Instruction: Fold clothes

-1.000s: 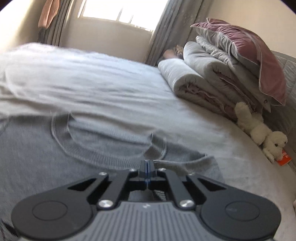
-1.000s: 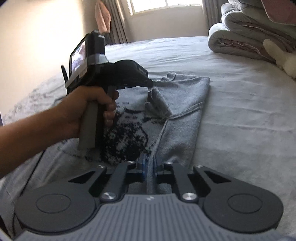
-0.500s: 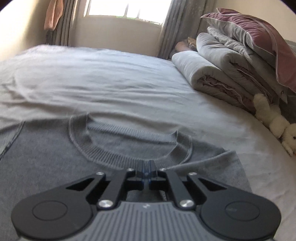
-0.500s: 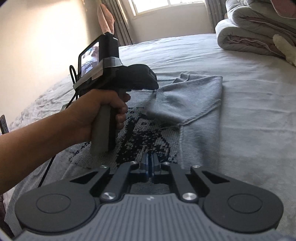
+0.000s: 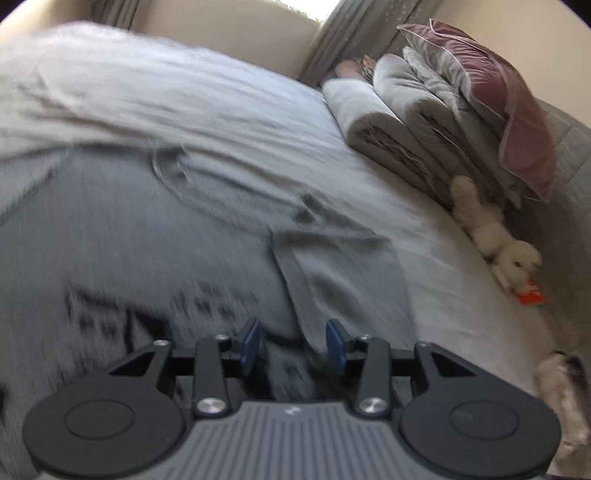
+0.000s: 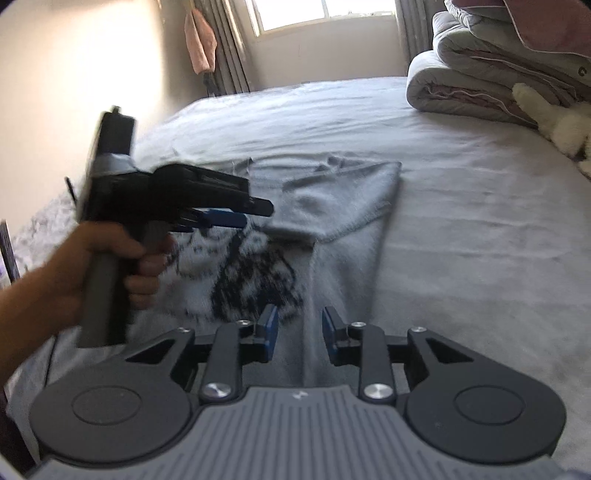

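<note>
both fingers now off sweater

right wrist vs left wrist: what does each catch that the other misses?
Only the right wrist view: the left hand-held gripper from outside with the person's hand on its grip, a pink cloth hanging by the curtain, and the window.

Only the left wrist view: a mauve pillow atop the bedding, an orange tag by the toy, and a furry item at the right edge.

Both: the grey sweater with one side folded in, the bed sheet, rolled duvets, the white plush toy. Each view's own hand-held gripper is opening over the sweater, gripping nothing.
</note>
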A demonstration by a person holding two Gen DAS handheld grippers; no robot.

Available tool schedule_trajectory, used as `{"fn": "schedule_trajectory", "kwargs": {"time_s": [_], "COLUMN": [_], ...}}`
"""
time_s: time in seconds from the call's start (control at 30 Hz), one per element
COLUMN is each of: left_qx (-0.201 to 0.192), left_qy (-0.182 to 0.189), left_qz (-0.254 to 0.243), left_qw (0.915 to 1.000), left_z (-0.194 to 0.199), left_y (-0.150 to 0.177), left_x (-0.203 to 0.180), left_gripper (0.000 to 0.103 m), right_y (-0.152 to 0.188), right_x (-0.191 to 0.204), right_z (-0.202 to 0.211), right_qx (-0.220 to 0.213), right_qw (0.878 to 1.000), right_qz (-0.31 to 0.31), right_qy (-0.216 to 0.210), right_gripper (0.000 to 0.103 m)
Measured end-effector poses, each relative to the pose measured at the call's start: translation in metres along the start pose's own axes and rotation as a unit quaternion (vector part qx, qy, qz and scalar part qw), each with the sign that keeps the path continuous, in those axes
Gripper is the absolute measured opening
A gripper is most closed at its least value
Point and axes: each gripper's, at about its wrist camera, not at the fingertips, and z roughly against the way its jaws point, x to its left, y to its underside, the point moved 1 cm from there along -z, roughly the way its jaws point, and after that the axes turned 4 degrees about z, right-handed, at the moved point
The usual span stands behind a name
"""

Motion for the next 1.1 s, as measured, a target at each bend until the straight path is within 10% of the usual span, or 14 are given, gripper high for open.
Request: {"fn": "schedule_trajectory", "kwargs": {"time_s": [0.37,0.57,0.73,1.1], "left_qx": [0.069,0.063,0.050,0.002], "left_qy": [0.053,0.042,0.025,0.008], "left_qz": [-0.060,-0.060,-0.053,-0.089], "left_qw": [0.9944,0.9953,0.9971,0.9960], "left_z": [0.007,-0.002,-0.007,0.011], "left_y": [0.052,0.055,0.052,0.046], "left_x": [-0.049,-0.058,-0.061,-0.067], "left_gripper": [0.036,0.033,0.004,0.002], "right_y": [0.045,0.061,0.065,0.049], "right_x": [0.009,0.013,0.013,0.047], "right_z": [0.049,0.055,0.061,0.070], "right_qx": [0.057,0.091,0.094,0.071], "right_qw": [0.997,0.993,0.992,0.987], "right_qz": [0.051,0.079,0.082,0.127], "right_qy": [-0.015,-0.004,-0.012,-0.070], "right_gripper": [0.031,0.030,0.007,0.007]}}
